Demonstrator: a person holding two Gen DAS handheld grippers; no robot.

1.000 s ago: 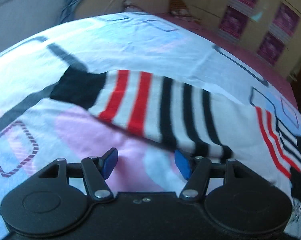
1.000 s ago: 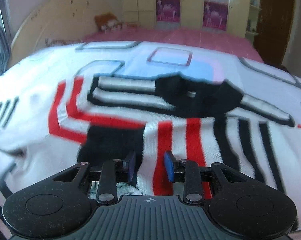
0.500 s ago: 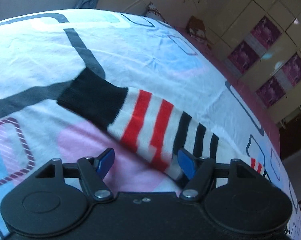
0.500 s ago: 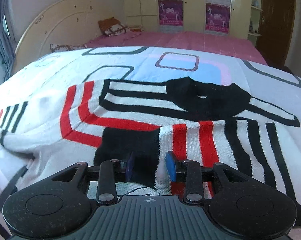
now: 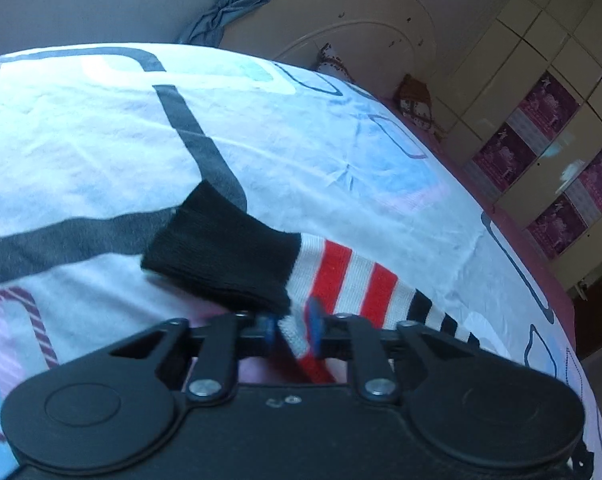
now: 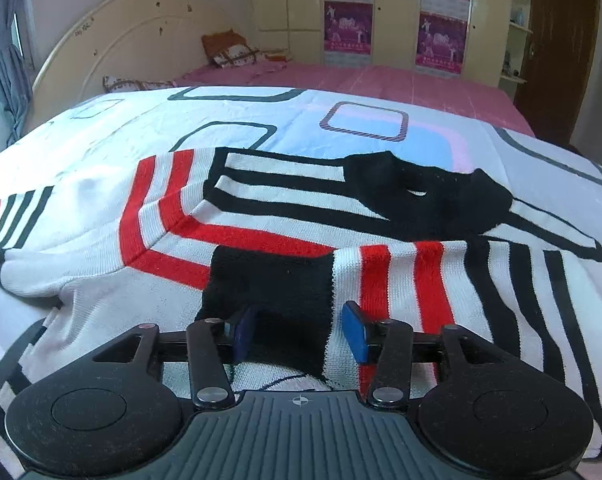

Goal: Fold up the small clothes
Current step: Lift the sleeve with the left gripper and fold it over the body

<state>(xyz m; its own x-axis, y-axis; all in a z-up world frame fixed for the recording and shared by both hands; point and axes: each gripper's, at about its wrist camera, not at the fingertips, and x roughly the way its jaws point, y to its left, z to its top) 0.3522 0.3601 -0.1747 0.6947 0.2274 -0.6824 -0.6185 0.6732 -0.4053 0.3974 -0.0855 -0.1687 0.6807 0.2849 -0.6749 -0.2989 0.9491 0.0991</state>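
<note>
1. My left gripper (image 5: 291, 330) is sitting at the lower centre of the left wrist view. Its jaws have just been closing, and they are now pinching the sleeve (image 5: 341, 280) of the striped sweater just past its black cuff (image 5: 221, 256), at the white and red bands.
2. That sleeve is running from the middle of the frame toward the lower right, lying over the patterned bedsheet (image 5: 101, 140); a little of the fabric is bunching between the blue pads, though blur is making the exact contact hard to read.
3. My right gripper (image 6: 301, 334) is sitting at the lower centre of the right wrist view. Its jaws have just been opening and are standing apart, with the other black cuff (image 6: 269, 280) lying between them; the pads are not pressing on it, as far as I can see.
4. The sweater body (image 6: 281, 200) is lying across the middle of that frame, this sleeve folded over it, the black collar (image 6: 429, 196) at centre right.
5. The headboard (image 6: 113, 52) is standing in the upper left.
</note>
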